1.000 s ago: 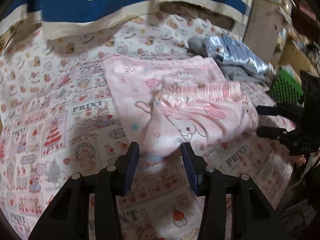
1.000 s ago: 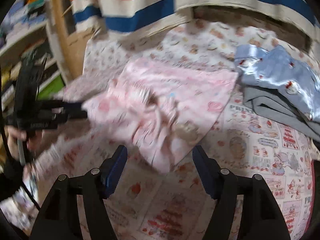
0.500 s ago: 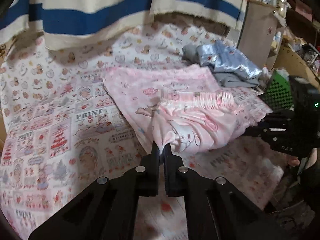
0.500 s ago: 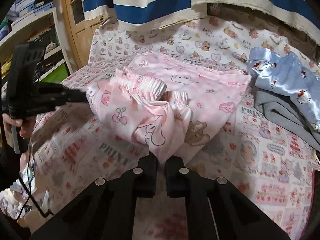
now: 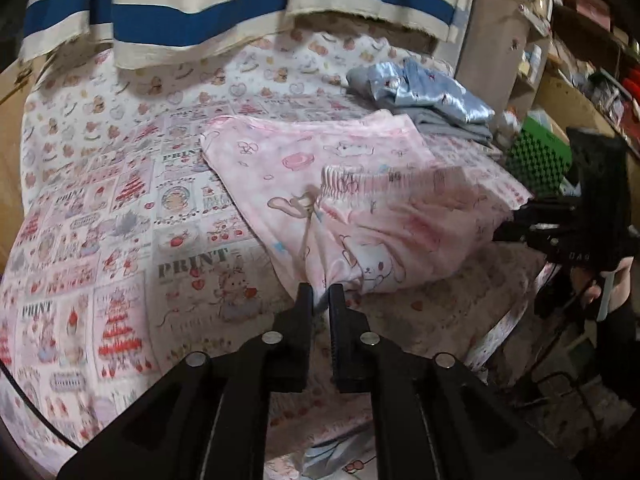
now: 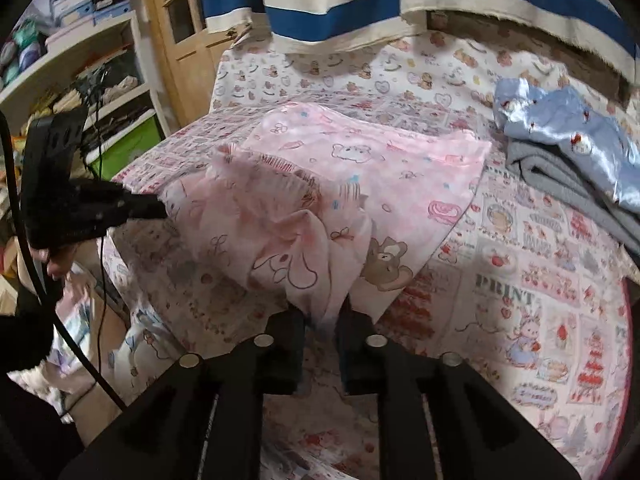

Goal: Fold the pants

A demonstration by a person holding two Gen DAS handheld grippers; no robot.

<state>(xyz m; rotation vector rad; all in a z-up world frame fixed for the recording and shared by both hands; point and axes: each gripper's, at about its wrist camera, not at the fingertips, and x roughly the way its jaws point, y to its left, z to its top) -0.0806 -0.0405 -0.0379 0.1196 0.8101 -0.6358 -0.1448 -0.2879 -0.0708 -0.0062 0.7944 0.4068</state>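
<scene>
Pants [image 5: 360,200], pink with cartoon prints, lie partly folded on a bed covered by a patterned sheet [image 5: 120,220]. In the left wrist view they sit toward the bed's right half, the gathered waistband doubled over onto the flat legs. A striped cloth [image 5: 200,12] hangs along the far edge, and a blue garment [image 5: 432,92] on a grey one [image 5: 452,124] lies at the far right corner. Shelves and a green crate [image 5: 536,156] crowd the room past the right edge; the sheet's left half is bare. The left gripper [image 5: 320,300] is nearly closed, pinching a near fold of the pants. The right gripper [image 5: 516,224] reaches in from the right edge and meets the pants' side.

In the right wrist view the pants [image 6: 340,184] lie mid-bed, the blue garment [image 6: 568,136] and grey one [image 6: 560,184] at the far right, and shelves [image 6: 72,52] and a wooden door [image 6: 180,20] past the left edge. The sheet [image 6: 540,280] is bare near right. The right gripper [image 6: 320,320] stands narrowly apart, its jaws having just been opening, with a bunched fold between the pads. The left gripper [image 6: 160,210] touches the pants' left side.
</scene>
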